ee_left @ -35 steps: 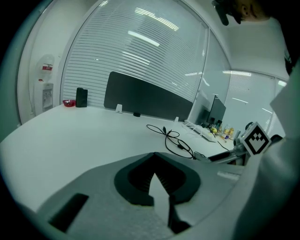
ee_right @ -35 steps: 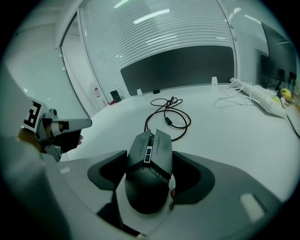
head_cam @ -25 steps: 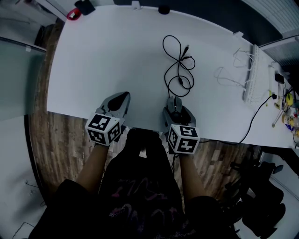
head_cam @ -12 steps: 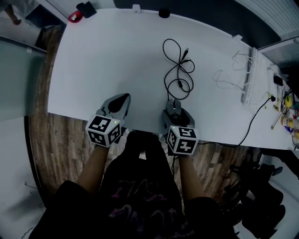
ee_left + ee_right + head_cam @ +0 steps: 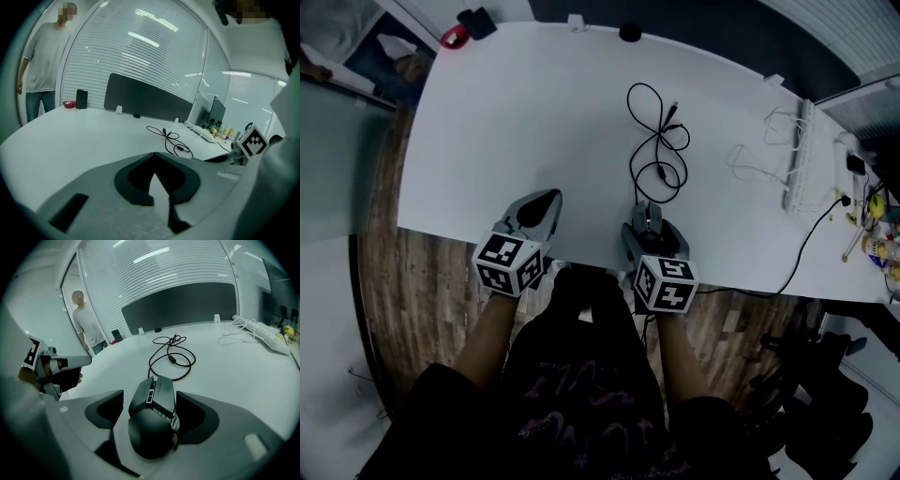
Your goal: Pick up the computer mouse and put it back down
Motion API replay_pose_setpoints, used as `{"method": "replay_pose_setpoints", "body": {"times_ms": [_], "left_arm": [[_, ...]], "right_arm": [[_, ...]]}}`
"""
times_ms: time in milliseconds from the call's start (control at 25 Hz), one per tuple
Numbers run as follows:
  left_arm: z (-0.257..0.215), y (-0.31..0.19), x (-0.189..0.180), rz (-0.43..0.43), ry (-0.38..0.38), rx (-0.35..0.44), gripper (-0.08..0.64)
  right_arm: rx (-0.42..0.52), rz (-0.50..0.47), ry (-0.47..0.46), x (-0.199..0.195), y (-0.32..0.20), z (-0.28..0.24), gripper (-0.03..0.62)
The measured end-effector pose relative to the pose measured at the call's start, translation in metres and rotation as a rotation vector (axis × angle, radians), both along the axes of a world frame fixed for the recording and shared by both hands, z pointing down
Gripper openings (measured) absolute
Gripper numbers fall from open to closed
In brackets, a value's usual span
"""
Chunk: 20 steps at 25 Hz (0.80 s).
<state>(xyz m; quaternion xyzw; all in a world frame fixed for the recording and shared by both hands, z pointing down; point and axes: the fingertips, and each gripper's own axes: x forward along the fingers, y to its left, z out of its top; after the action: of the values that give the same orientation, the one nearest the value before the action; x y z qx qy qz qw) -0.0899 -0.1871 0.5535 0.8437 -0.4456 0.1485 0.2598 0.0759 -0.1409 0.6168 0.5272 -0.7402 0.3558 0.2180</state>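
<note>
Right gripper [image 5: 652,230] angled down over near edge of table [image 5: 516,112], jaws wide and just been opening. Computer mouse [image 5: 152,420] sits on table between them, not clamped; left pad clear of it. Left gripper [image 5: 551,194] alongside, well apart, jaws tip to tip, empty. Count: two grippers, one mouse, one black cable [image 5: 656,131] looped beyond it.
</note>
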Motion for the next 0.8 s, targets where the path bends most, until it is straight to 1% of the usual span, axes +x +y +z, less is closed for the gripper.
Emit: {"method": "replay_pose_setpoints", "body": {"times_ms": [120, 320, 400, 560, 640, 800], "left_arm": [[-0.002, 0.001, 0.0, 0.0, 0.0, 0.004, -0.002], [-0.007, 0.001, -0.001, -0.003, 0.002, 0.017, -0.002], [-0.01, 0.001, -0.001, -0.006, 0.003, 0.024, -0.002], [-0.016, 0.004, -0.002, -0.01, 0.003, 0.036, -0.002], [-0.018, 0.005, -0.002, -0.012, 0.003, 0.039, -0.002], [-0.022, 0.009, -0.001, -0.015, 0.006, 0.047, -0.002]], "right_arm": [[0.012, 0.012, -0.006, 0.002, 0.0, -0.004, 0.371], [0.054, 0.037, 0.009, 0.009, -0.001, -0.017, 0.367], [0.078, 0.046, 0.025, 0.012, -0.002, -0.023, 0.347], [0.141, 0.087, 0.054, 0.022, -0.003, -0.039, 0.275], [0.164, 0.096, 0.063, 0.024, -0.003, -0.045, 0.225], [0.167, 0.092, 0.051, 0.023, 0.0, -0.048, 0.215]]}}
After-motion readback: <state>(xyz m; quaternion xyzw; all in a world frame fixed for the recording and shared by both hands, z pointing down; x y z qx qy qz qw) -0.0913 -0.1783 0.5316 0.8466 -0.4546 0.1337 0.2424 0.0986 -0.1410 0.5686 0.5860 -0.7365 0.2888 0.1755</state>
